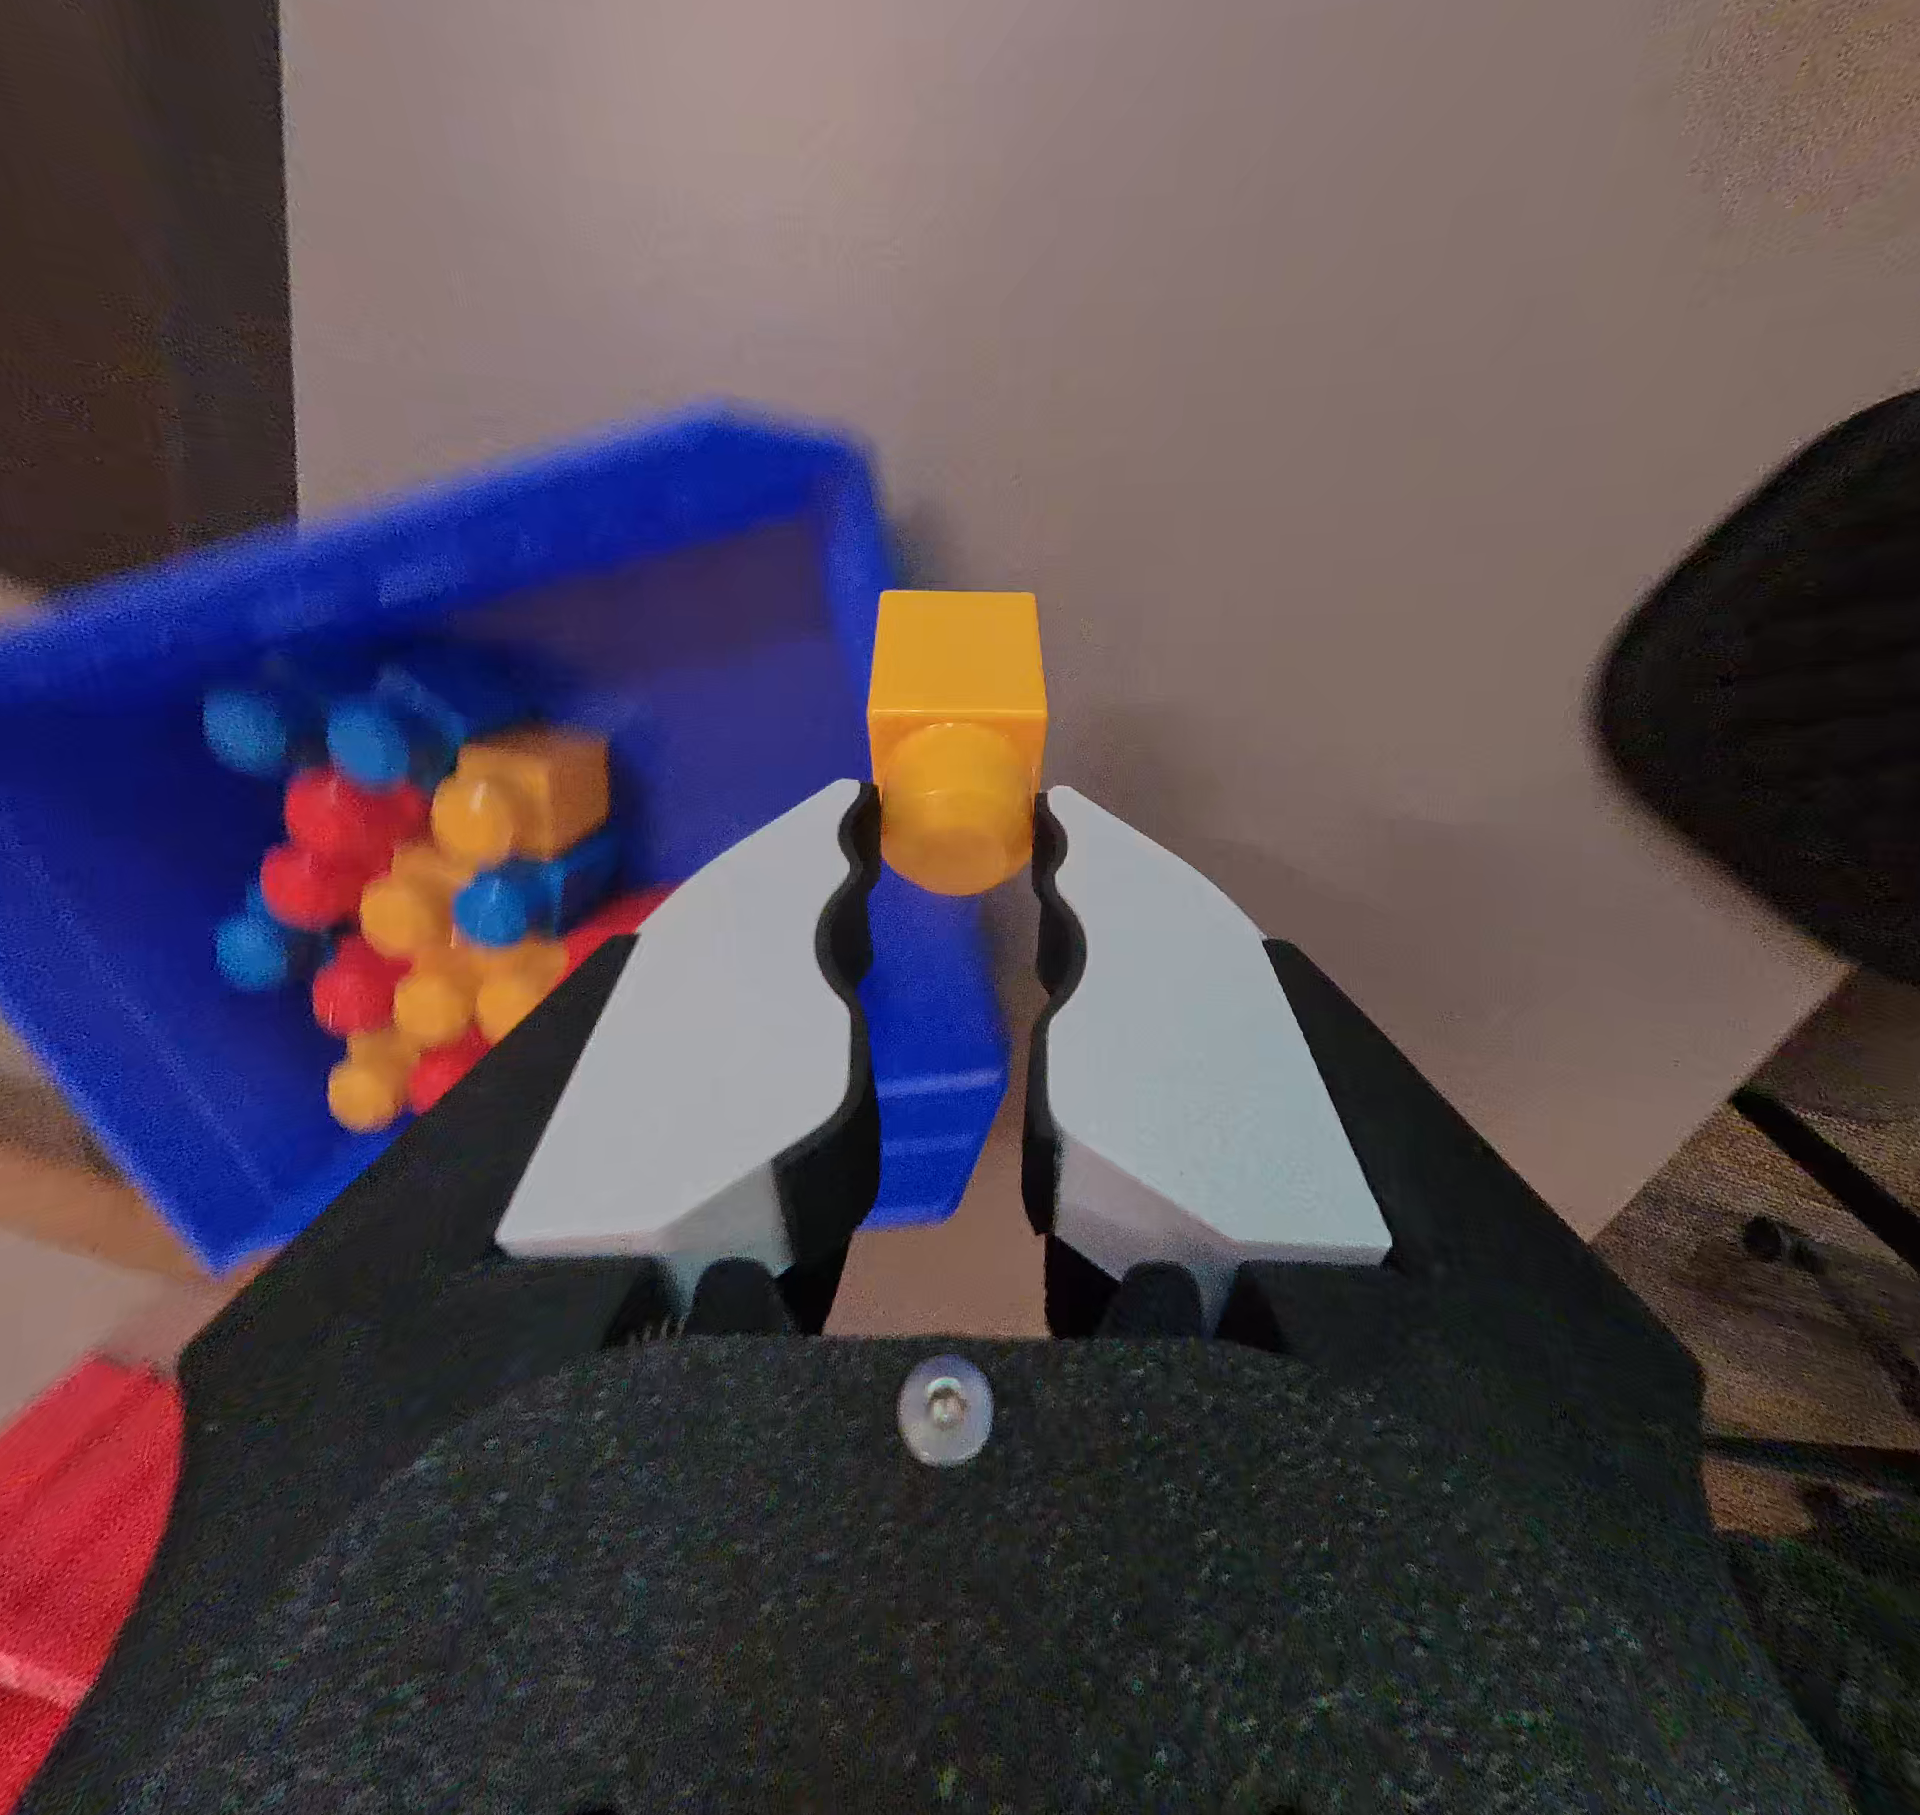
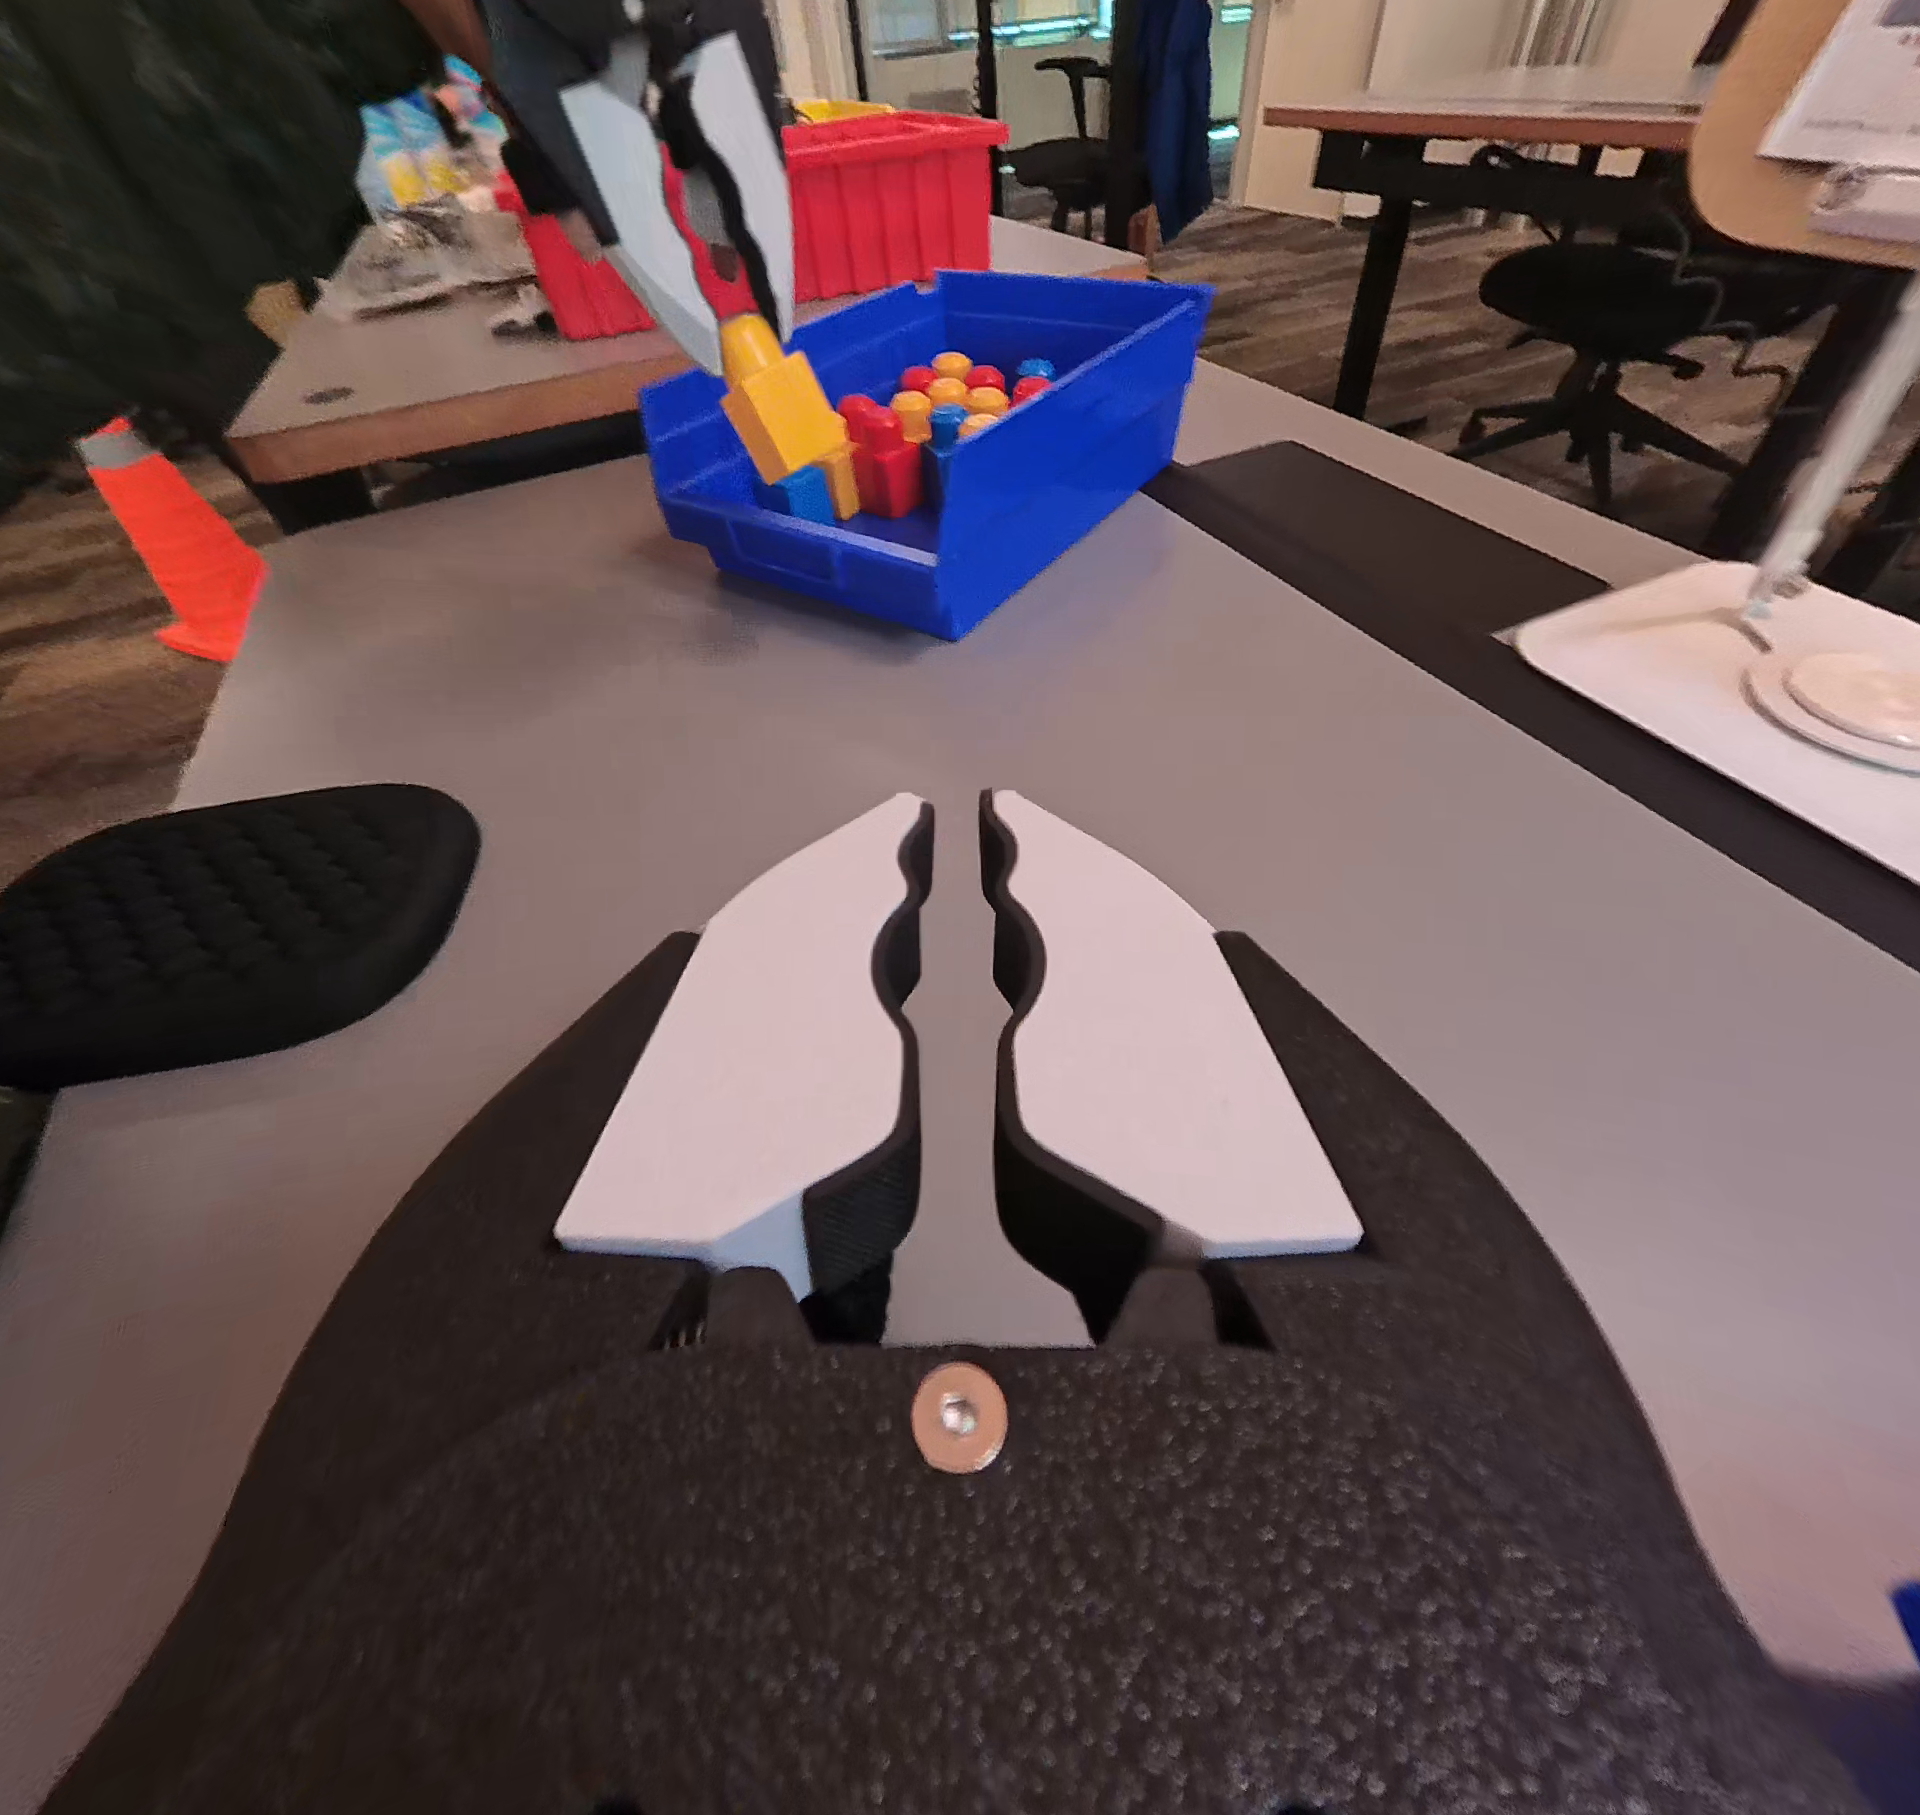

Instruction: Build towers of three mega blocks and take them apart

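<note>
Pinching a yellow mega block [image 1: 954, 716] by its stud, the left hand-held gripper [image 1: 954, 835] holds it above the blue bin [image 2: 1049, 508] of blocks on the desk [image 2: 644, 726], while the right hand-held gripper [image 2: 956, 815] hangs empty, fingers barely parted.

Block [image 1: 954, 726] in left gripper [image 1: 954, 835]: yellow. Bin [image 2: 1049, 508]: blue, holding red, yellow and blue blocks [image 2: 951, 394]. Both grippers: white fingers [image 2: 790, 1027], black wavy pads, speckled black bodies. Table [image 2: 727, 726]: grey, with black mat [image 2: 1351, 539]. Crate [image 2: 883, 196]: red. Cone [image 2: 177, 539]: orange, grey band. Armrest [image 2: 218, 924]: black, dimpled weave.
</note>
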